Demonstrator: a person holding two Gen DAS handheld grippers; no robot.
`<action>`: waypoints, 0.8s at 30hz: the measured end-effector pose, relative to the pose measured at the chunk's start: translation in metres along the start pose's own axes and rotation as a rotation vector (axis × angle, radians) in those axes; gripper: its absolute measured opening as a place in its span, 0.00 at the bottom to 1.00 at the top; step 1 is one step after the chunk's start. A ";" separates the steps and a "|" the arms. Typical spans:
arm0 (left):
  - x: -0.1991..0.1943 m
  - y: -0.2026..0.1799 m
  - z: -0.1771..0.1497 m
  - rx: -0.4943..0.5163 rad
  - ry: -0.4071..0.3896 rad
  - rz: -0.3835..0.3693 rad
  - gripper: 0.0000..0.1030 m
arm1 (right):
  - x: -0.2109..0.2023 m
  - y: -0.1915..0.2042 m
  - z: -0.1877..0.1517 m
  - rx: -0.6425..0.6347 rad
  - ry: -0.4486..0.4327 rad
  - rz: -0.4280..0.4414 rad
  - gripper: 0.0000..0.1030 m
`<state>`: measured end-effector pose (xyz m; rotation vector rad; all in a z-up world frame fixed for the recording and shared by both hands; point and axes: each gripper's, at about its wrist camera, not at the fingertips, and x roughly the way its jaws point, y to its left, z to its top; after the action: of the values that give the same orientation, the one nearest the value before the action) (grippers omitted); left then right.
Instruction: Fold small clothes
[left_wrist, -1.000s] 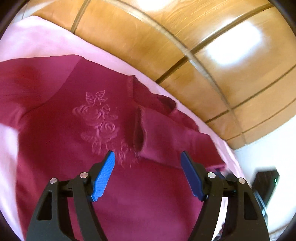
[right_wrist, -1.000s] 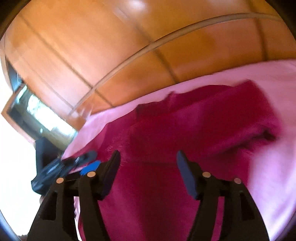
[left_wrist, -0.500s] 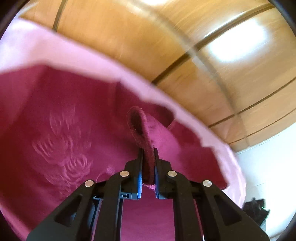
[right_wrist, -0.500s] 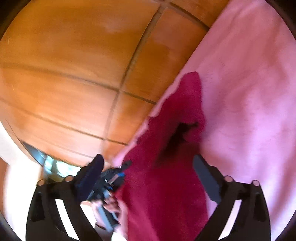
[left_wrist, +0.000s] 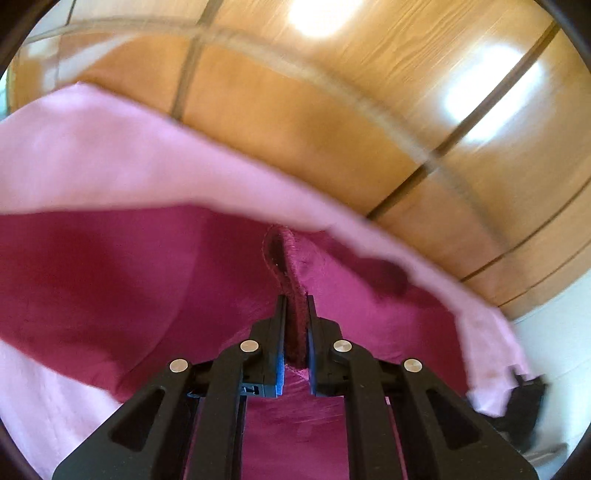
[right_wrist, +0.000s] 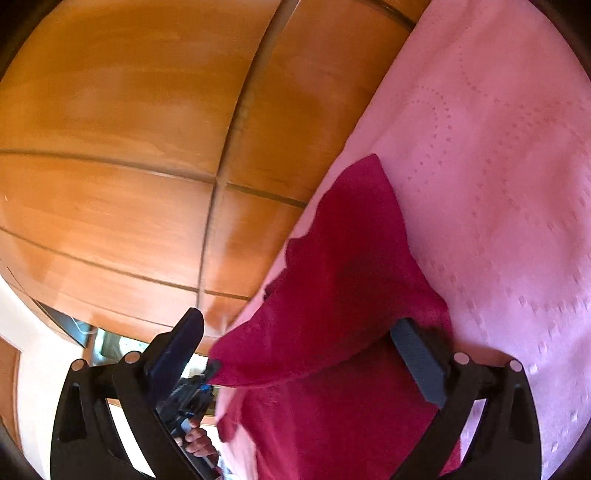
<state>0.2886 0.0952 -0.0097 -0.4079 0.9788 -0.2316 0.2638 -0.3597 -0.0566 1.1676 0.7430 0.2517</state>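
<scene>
Wooden panels (left_wrist: 295, 122) rise beyond our pink sheet (left_wrist: 110, 158). Our left tongs (left_wrist: 295, 314) clench a raised fold of the red top (left_wrist: 92, 277), which lies on the sheet; our right tongs (right_wrist: 295, 343) gape over its sleeve (right_wrist: 354, 236).

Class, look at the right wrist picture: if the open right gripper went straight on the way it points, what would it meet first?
Most likely the dark red garment: the open right gripper already has it between its fingers, untouched. Depth is unclear.
</scene>
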 end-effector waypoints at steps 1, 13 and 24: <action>0.010 0.002 -0.005 -0.002 0.021 0.025 0.08 | -0.001 0.004 -0.002 -0.032 0.018 -0.032 0.97; 0.012 0.016 -0.026 0.039 0.000 0.074 0.08 | 0.001 0.089 -0.032 -0.544 0.070 -0.284 0.97; 0.021 0.019 -0.026 0.091 -0.023 0.202 0.12 | 0.069 0.046 -0.087 -0.831 0.101 -0.645 0.89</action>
<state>0.2781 0.0986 -0.0469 -0.2256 0.9759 -0.0881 0.2675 -0.2391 -0.0590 0.1052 0.9363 0.0549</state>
